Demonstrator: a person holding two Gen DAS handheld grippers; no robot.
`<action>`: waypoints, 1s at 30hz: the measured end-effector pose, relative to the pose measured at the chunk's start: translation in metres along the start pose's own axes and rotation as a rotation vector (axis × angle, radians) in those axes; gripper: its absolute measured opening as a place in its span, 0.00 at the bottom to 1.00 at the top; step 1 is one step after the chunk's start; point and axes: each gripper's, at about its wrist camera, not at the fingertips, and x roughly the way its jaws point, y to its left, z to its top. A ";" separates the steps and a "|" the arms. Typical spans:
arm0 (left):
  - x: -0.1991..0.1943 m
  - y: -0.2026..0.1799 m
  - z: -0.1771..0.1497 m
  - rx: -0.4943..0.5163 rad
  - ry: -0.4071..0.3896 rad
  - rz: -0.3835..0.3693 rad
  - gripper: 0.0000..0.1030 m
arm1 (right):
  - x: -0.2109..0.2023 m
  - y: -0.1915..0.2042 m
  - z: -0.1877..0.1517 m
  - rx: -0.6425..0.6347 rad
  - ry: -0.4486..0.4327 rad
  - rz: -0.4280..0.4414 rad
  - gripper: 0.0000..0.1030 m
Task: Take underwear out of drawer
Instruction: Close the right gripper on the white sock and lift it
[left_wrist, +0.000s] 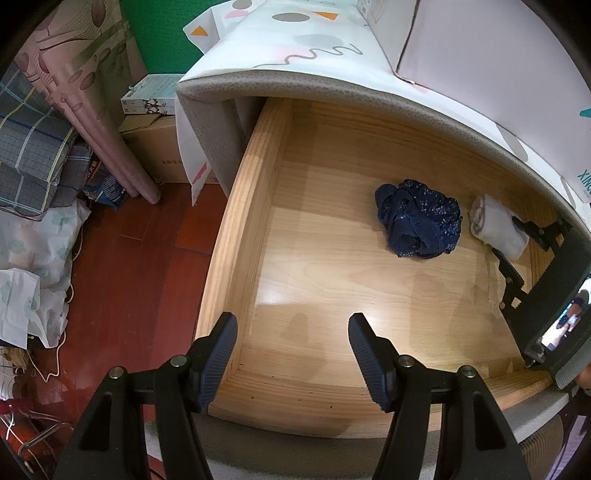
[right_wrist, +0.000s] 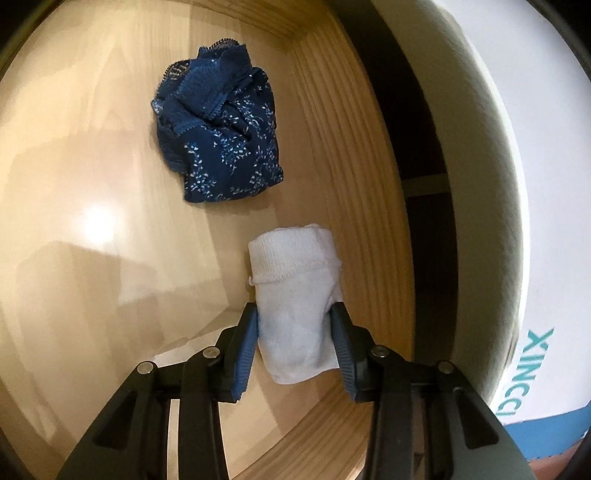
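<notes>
An open wooden drawer (left_wrist: 255, 206) holds two pieces of underwear. A crumpled dark blue patterned piece (left_wrist: 419, 223) (right_wrist: 218, 136) lies on the drawer floor. Beside it, against the drawer's side wall, is a rolled white piece (left_wrist: 496, 225) (right_wrist: 295, 295). My right gripper (right_wrist: 295, 321) (left_wrist: 517, 254) is shut on the white roll, its blue pads pressing both sides of the roll. My left gripper (left_wrist: 291, 325) hangs open over the drawer's near corner with nothing between its fingers.
A white patterned cover (left_wrist: 314, 48) drapes the cabinet top above the drawer. A white box with teal lettering (right_wrist: 532, 258) sits to the right. On the red-brown floor (left_wrist: 147, 266) to the left lie cardboard boxes (left_wrist: 155, 147), bags and bedding (left_wrist: 33, 155).
</notes>
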 end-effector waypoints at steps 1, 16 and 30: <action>0.000 0.000 0.000 0.000 -0.001 0.000 0.62 | -0.006 -0.009 0.000 0.010 0.006 0.014 0.35; -0.002 -0.001 0.000 -0.001 -0.004 -0.006 0.62 | -0.022 -0.062 -0.027 0.360 0.205 0.402 0.35; -0.005 0.000 -0.002 -0.005 -0.017 -0.026 0.62 | -0.001 -0.098 -0.100 0.896 0.500 0.701 0.37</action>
